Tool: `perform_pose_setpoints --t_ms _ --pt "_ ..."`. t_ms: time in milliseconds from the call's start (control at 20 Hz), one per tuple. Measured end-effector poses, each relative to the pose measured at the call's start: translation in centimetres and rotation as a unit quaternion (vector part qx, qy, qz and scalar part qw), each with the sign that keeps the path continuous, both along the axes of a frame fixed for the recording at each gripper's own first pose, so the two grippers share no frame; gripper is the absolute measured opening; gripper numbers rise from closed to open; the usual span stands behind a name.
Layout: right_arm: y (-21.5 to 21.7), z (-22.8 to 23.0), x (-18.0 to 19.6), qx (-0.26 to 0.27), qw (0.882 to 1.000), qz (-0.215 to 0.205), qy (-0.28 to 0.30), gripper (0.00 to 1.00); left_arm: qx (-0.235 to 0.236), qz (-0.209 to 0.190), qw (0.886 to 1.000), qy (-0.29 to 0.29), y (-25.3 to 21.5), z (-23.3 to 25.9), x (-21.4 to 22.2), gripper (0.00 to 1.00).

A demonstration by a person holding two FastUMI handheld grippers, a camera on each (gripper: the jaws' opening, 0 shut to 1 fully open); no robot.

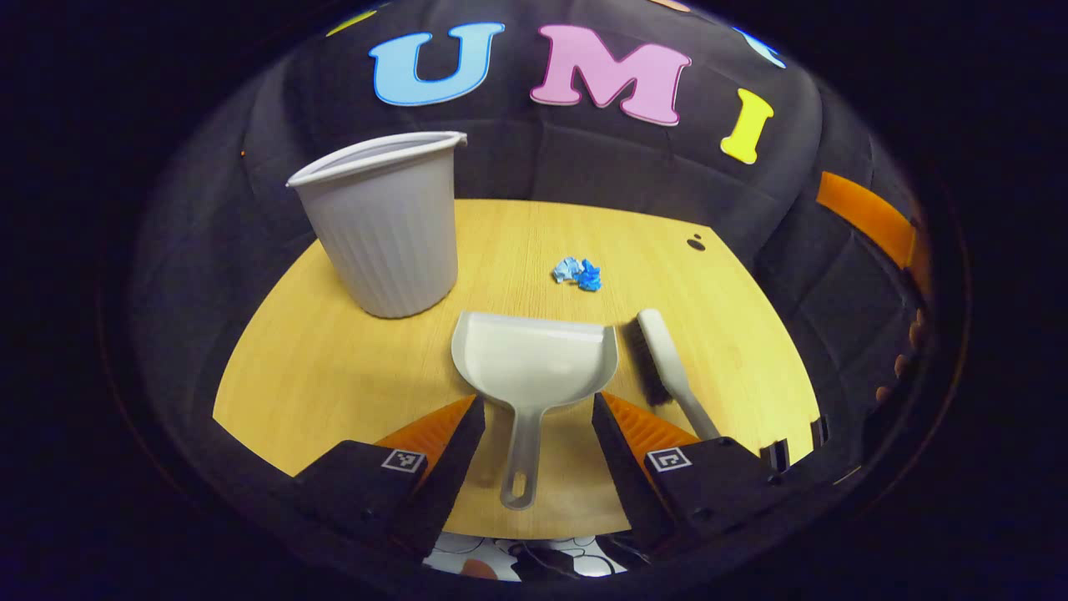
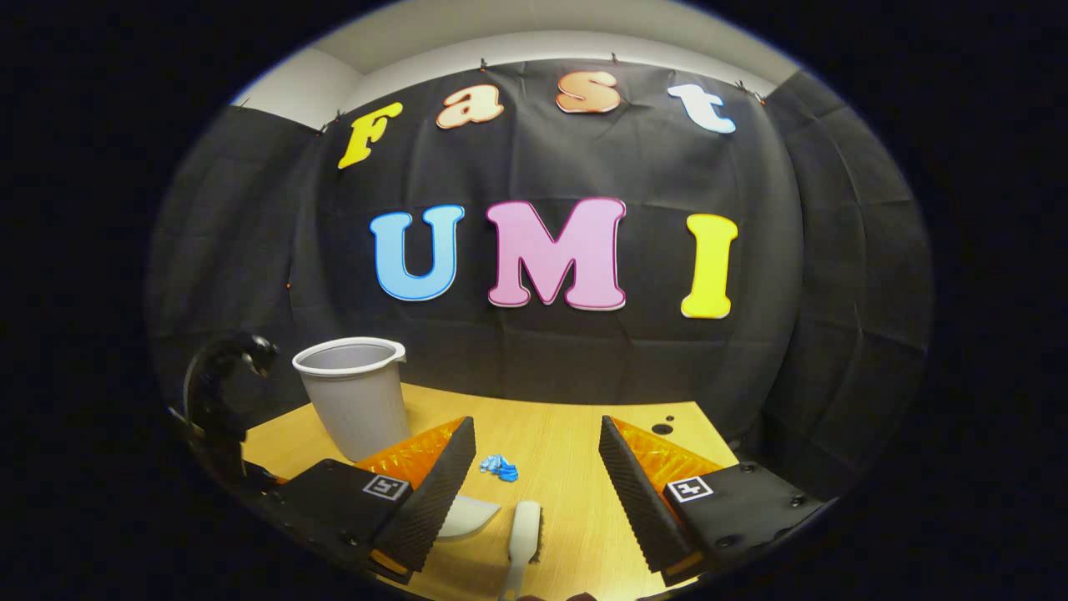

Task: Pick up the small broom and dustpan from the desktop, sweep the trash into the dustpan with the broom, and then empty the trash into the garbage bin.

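We find both tools lying on the desktop (image 1: 334,367), neither yet lifted. In the left gripper view the left gripper (image 1: 538,421) hangs over the near edge with its fingers spread wide and nothing between them but air. The dustpan (image 1: 534,355) lies directly ahead: its handle runs straight back toward us, centred in the gap between the fingers, its scoop mouth facing away toward the trash (image 1: 577,272). We judge the handle's long axis to lie along the gripper's line of approach, so a straight advance and descent should bring the fingers to either side of it.

The small broom (image 1: 663,359) lies just to the right of the dustpan, near it, whether touching we cannot tell, its handle angled toward the near right and its bristles on the dustpan side. In the right gripper view the right gripper (image 2: 530,492) is likewise wide open and holds nothing; it is raised and looks mostly at the booth wall. The broom's head shows low between its fingers, handle pointing back toward us, so we judge this gripper the nearer one to the broom and must drop considerably to reach it.

The garbage bin (image 1: 388,225) stands upright at the far left, apart from the dustpan. The crumpled blue trash rests beyond both tools, clear of the bin
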State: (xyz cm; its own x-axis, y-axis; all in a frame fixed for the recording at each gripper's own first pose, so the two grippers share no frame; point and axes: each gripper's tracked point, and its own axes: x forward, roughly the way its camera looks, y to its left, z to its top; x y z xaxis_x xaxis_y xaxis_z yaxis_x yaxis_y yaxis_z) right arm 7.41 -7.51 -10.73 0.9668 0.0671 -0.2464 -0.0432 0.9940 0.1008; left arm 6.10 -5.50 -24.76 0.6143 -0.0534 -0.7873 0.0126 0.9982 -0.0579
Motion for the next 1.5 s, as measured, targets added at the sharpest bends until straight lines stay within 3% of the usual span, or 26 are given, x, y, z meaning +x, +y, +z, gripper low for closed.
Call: perform_pose_setpoints --t_ms 150,350,600,650,700,750,800,850,1000,1100,1300,1500 --pt "-0.8 -1.8 -0.4 0.004 1.000 0.001 0.016 0.96 0.020 -0.009 0.997 0.079 0.7 -3.5 -0.6 0.79" --pt "-1.5 -4.5 -1.0 -0.041 0.998 0.029 0.039 0.96 0.019 -0.008 0.985 0.173 0.8 -7.3 0.4 0.80" --pt "-1.6 -7.9 -2.6 -0.006 0.995 0.036 0.096 0.96 0.022 -0.004 0.968 0.251 1.0 -9.3 2.1 0.80" --pt "-1.6 -8.4 -2.8 -0.006 0.994 0.037 0.102 0.96 0.025 -0.003 0.967 0.254 1.1 -9.3 2.7 0.78" --pt "-1.8 -8.7 -2.9 -0.007 0.994 0.036 0.106 0.96 0.029 -0.002 0.965 0.259 1.1 -9.4 2.9 0.64" --pt "-1.8 -9.0 -3.1 -0.005 0.993 0.035 0.109 0.96 0.032 -0.002 0.965 0.262 1.1 -9.5 3.2 0.57" --pt "-1.7 -9.3 -3.2 0.000 0.993 0.035 0.117 0.93 0.034 -0.003 0.963 0.267 1.0 -9.6 3.4 0.55" --pt "-1.6 -10.0 -3.4 0.006 0.991 0.034 0.128 0.96 0.032 -0.004 0.960 0.277 0.8 -9.7 3.5 0.58" --pt "0.3 -11.7 -4.7 0.037 0.984 0.036 0.173 0.92 0.039 -0.015 0.953 0.301 0.5 -9.8 3.4 0.39" --pt "1.4 -12.6 -5.3 0.036 0.980 0.046 0.191 0.95 0.045 -0.028 0.952 0.300 0.6 -10.0 3.4 0.31" --pt "2.8 -15.2 -5.8 0.013 0.969 0.060 0.239 0.95 0.033 -0.041 0.954 0.294 0.5 -10.4 3.5 0.30" --pt "3.2 -19.5 -6.4 0.008 0.938 0.056 0.343 0.96 0.028 -0.059 0.957 0.282 0.6 -10.6 3.6 0.29"
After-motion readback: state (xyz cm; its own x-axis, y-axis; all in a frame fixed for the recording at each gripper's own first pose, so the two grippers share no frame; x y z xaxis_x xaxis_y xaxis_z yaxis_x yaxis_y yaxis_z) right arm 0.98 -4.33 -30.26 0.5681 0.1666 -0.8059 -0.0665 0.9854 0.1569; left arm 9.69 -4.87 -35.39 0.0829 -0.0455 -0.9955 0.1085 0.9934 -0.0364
